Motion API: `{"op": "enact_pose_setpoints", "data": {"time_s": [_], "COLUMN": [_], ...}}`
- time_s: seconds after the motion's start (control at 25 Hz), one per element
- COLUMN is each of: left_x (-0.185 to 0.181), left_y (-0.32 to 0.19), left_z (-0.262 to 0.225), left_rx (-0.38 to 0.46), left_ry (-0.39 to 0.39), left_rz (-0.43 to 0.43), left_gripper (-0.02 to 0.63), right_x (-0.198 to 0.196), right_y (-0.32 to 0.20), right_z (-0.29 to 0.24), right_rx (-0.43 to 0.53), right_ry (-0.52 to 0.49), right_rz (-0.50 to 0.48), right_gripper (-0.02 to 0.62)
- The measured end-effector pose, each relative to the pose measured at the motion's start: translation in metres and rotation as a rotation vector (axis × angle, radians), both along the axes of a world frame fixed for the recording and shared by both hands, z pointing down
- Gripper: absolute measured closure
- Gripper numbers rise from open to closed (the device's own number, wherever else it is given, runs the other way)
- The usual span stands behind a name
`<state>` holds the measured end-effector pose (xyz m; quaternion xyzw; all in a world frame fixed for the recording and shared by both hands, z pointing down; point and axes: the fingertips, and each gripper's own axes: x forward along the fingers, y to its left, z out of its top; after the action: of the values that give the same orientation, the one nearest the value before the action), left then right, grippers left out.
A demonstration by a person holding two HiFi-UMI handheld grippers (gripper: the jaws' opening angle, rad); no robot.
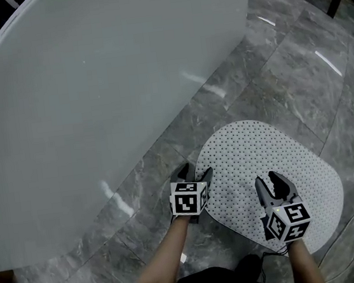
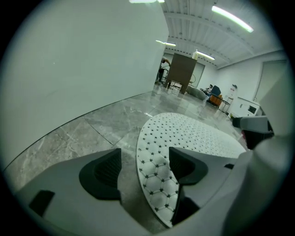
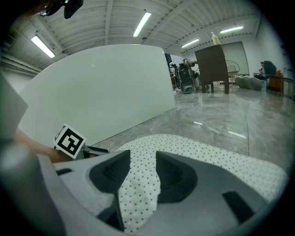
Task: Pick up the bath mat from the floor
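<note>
A: Bath mat [image 1: 261, 153] position?

B: Lower right of the head view, white and dotted, lying on the grey marble tile floor [image 1: 282, 60]. Its upper left edge is near the foot of the white bathtub [image 1: 95, 103], which fills the upper left of the frame.

A: Left gripper [image 1: 194, 171]?

B: At the mat's left edge. Its own view shows the jaws apart. The mat's rim [image 2: 156, 179] curls up between them, with the hexagon-patterned underside facing the camera. The rim sits close against the pad on the right of the frame and clear of the pad on the left. Released, nothing clamped.

A: Right gripper [image 1: 273, 186]?

B: Over the lower middle of the mat. In its own view a raised fold of the mat [image 3: 138, 184] fills the gap between the pads, both pressed to it. Clenched on the mat.

A: Rest of the mat?

B: Flat on the floor beyond both sets of jaws. The left gripper's marker cube [image 3: 70, 141] shows at the left of the right gripper view, just beside the mat's edge.
</note>
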<state>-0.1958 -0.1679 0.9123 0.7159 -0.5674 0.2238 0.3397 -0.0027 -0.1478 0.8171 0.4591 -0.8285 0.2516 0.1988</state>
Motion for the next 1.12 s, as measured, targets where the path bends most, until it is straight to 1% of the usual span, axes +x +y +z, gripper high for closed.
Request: {"op": "enact_pose_setpoints", "data": {"time_s": [0.16, 0.28, 0.36, 0.48, 0.68, 0.76, 0.8, 0.84, 0.88, 1.0, 1.12], "left_x": [0.005, 0.019, 0.028, 0.036, 0.045, 0.050, 0.054, 0.059, 0.064, 0.076, 0.085], "left_y": [-0.002, 0.001, 0.003, 0.005, 0.010, 0.012, 0.013, 0.014, 0.016, 0.022, 0.024], "left_z": [0.000, 0.002, 0.003, 0.003, 0.006, 0.005, 0.004, 0.002, 0.001, -0.002, -0.002], "left_rx": [-0.021, -0.040, -0.053, -0.071, -0.089, -0.097, -0.100, -0.100, -0.099, -0.114, -0.131], "left_ry": [-0.001, -0.021, -0.032, -0.025, -0.043, -0.037, -0.031, -0.027, -0.026, -0.031, -0.039], "left_rz": [0.011, 0.071, 0.098, 0.126, 0.205, 0.233, 0.253, 0.273, 0.289, 0.321, 0.325], "left_gripper": [0.282, 0.281, 0.268, 0.268, 0.272, 0.276, 0.292, 0.327, 0.330, 0.375, 0.465], "right_x": [0.002, 0.003, 0.005, 0.007, 0.006, 0.006, 0.007, 0.008, 0.010, 0.018, 0.035], "right_y": [0.003, 0.005, 0.007, 0.008, 0.009, 0.009, 0.010, 0.011, 0.013, 0.020, 0.028], "right_z": [0.003, 0.005, 0.006, 0.006, 0.007, 0.007, 0.007, 0.008, 0.008, 0.009, 0.008], "right_rx": [-0.015, -0.025, -0.030, -0.036, -0.043, -0.047, -0.049, -0.052, -0.057, -0.069, -0.077], "right_ry": [-0.002, -0.004, -0.005, -0.009, -0.012, -0.015, -0.015, -0.015, -0.015, -0.015, -0.013], "right_rz": [0.011, 0.017, 0.021, 0.027, 0.030, 0.032, 0.035, 0.040, 0.046, 0.069, 0.112], "right_gripper": [0.420, 0.420, 0.420, 0.420, 0.420, 0.420, 0.420, 0.420, 0.420, 0.420, 0.420]}}
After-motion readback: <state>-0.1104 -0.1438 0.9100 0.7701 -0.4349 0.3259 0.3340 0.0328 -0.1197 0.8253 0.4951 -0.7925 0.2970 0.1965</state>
